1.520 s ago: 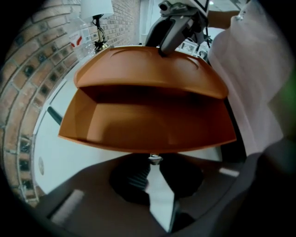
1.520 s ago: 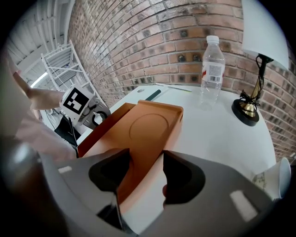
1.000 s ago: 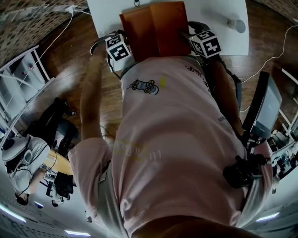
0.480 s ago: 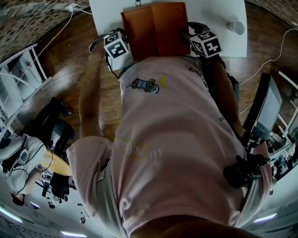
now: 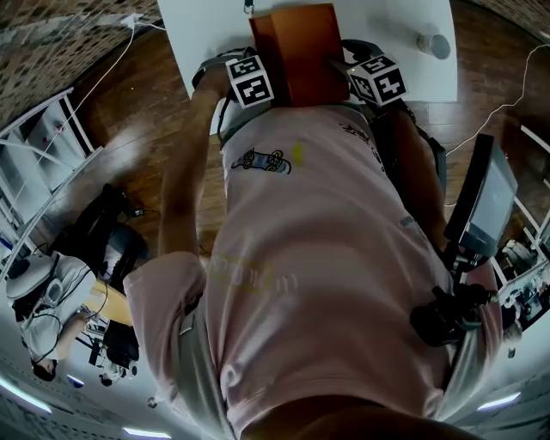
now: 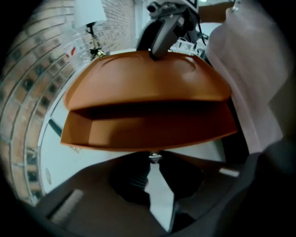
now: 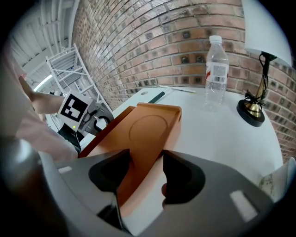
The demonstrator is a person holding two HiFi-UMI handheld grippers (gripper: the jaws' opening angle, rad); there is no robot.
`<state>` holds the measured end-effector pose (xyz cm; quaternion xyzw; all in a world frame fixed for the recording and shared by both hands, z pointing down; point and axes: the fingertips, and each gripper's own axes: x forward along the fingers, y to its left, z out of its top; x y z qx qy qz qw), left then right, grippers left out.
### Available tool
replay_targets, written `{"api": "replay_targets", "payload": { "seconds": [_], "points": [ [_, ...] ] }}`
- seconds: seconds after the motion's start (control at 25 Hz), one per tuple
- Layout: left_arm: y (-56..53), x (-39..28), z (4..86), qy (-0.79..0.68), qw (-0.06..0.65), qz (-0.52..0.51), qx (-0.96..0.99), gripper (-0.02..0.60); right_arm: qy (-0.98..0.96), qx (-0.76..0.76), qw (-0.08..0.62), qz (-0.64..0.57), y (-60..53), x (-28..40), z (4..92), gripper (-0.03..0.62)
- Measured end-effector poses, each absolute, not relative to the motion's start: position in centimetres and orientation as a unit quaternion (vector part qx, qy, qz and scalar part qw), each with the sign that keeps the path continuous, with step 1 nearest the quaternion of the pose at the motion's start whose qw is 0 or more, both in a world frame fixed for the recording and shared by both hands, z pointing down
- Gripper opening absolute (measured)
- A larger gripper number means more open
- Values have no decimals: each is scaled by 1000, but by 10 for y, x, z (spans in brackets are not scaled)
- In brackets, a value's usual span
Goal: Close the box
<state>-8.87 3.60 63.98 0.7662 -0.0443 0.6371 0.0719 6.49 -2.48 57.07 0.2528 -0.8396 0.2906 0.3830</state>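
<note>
Head view shows the box (image 5: 296, 51) on the table (image 5: 387, 26) now folded narrower, lid nearly down, left gripper (image 6: 152, 159) pinched onto its edge, right gripper (image 7: 139, 171) spread around its right side.

Brightness: the head view is dim and murky; both gripper views are brighter.
Source: light strips (image 5: 21, 397) glow at the head view's lower edge.
Glare: the white table (image 5: 395, 26) is washed out.
Shadow: a dark band lies between the lid and base of the box (image 6: 148, 106).
Blur: the near jaws are soft in both gripper views.
Distortion: strong fisheye, with black corners.
</note>
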Motion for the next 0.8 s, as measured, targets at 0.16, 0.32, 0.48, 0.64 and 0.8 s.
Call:
{"api": "replay_targets", "payload": {
  "seconds": [0.16,0.32,0.48,0.64,0.8],
  "points": [
    [28,-40,638,-52,62,656,750,67,-845,250,372,292,-27,63,569,225],
    [28,-37,638,-69,58,663,743,71,-855,242,357,289,-27,64,568,225],
    [29,-41,635,-102,63,638,760,72,-861,248,343,282,-28,69,566,232],
    [48,-82,632,-153,79,631,756,83,-855,331,299,263,-53,104,544,230],
    [54,-95,631,-198,76,597,774,89,-845,410,183,290,-88,152,491,193]
  ]
}}
